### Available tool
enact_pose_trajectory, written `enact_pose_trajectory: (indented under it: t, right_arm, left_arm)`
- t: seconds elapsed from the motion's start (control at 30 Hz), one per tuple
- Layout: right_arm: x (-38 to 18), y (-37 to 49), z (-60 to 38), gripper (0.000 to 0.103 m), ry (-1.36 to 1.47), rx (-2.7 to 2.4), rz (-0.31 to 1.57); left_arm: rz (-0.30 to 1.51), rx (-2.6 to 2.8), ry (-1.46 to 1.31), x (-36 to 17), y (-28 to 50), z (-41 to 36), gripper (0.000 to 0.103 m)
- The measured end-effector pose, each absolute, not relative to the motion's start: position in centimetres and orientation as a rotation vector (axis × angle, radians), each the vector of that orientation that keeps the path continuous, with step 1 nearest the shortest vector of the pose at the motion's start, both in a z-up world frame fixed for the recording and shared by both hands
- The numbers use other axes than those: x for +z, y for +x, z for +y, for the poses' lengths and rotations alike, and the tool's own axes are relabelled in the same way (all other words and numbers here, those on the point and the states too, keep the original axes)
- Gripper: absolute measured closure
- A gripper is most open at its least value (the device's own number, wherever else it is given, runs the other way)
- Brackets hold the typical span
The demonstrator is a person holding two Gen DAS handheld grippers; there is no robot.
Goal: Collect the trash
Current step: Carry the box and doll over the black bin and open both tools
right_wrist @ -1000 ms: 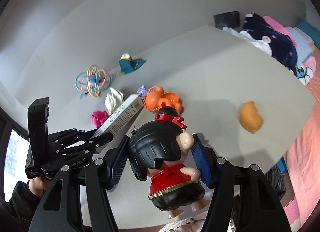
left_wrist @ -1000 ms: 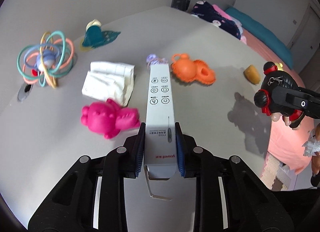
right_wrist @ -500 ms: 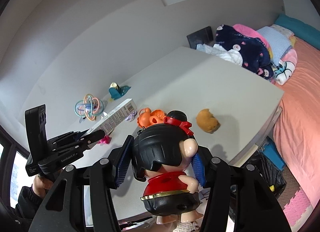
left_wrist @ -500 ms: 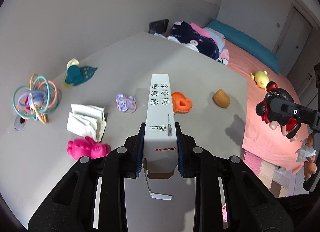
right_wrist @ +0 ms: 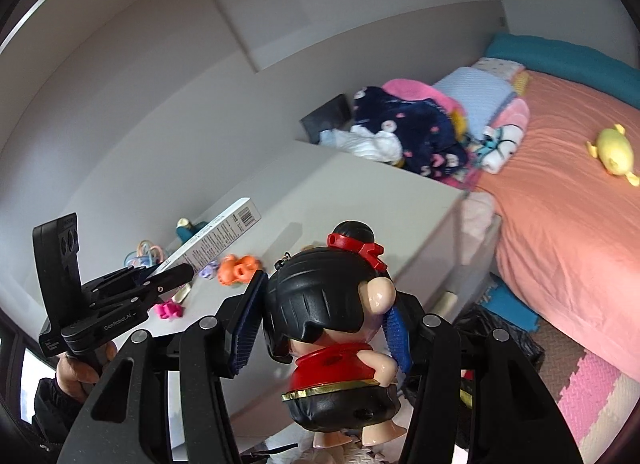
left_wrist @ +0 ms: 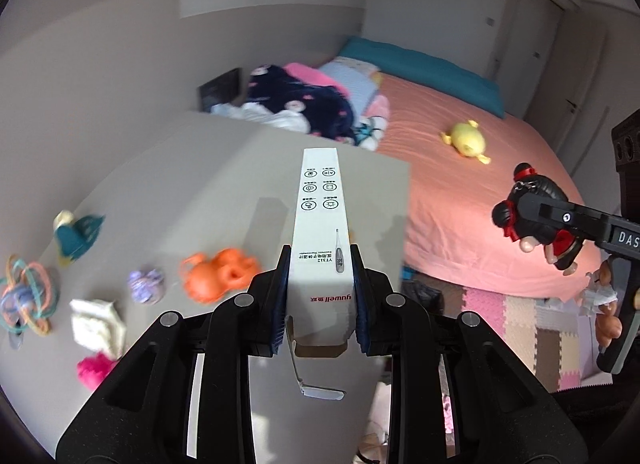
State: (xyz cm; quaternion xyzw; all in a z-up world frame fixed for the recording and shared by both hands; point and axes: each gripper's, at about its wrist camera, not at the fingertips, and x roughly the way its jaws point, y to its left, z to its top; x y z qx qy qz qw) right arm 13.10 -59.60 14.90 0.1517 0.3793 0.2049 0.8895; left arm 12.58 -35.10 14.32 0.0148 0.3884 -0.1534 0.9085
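My left gripper is shut on a long white thermometer box and holds it in the air above the grey table. The box's near flap hangs open. The box also shows in the right wrist view, held by the left gripper. My right gripper is shut on a black-haired doll in a red dress, held off the table's right edge. The doll also shows in the left wrist view.
On the table lie an orange toy, a purple ball, crumpled white tissue, a pink toy, a teal toy and a ring rattle. A bed with a yellow plush and a black trash bag lie beyond.
Both grippers have lifted and pulled back toward the table's right edge with their loads. The toys have slid left and lower in view, and the bed has come into view.
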Motion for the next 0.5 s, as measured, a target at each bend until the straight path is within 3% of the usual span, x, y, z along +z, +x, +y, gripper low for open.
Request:
enact_pose_trajectory:
  t: [0.5]
  right_arm:
    - [12.9,10.2,-71.5,0.048,0.437,0.135,0.789]
  left_arm:
    - [0.861,-0.66,0.183,12.1,16.4,-51.6,0.077]
